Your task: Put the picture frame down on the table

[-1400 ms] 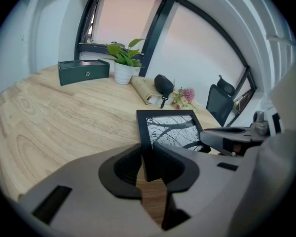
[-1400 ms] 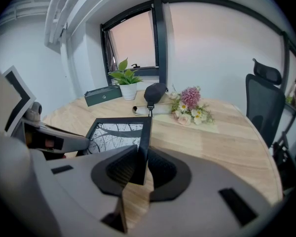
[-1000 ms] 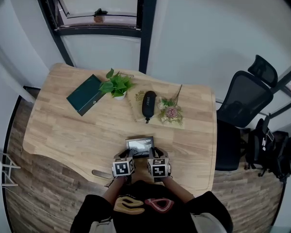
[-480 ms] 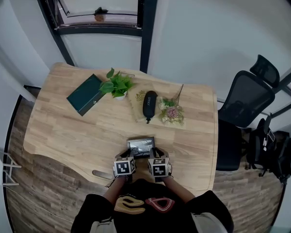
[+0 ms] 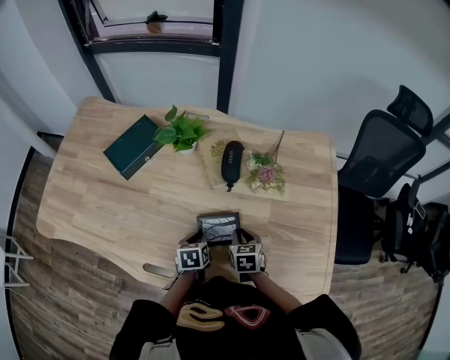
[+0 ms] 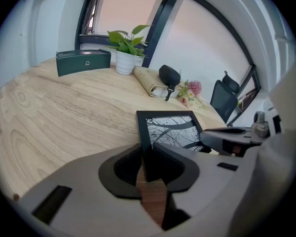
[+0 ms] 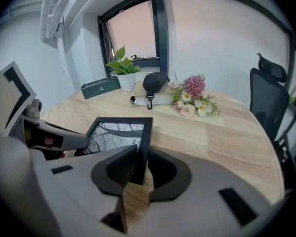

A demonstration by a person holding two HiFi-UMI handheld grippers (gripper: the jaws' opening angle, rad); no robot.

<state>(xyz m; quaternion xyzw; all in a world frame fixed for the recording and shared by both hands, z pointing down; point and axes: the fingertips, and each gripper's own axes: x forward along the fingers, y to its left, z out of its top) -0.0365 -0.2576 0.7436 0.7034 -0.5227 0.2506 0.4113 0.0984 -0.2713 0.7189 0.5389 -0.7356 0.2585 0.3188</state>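
Your left gripper (image 6: 148,163) and right gripper (image 7: 137,168) are clenching the frame (image 5: 218,227) by its near side rails; it's looking light, stiff and probably glass-fronted, so fragile.

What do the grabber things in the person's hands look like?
The left gripper and right gripper are pale grey plastic with curved black jaws. Each carries a cube of black-and-white square markers. The person wears black sleeves.
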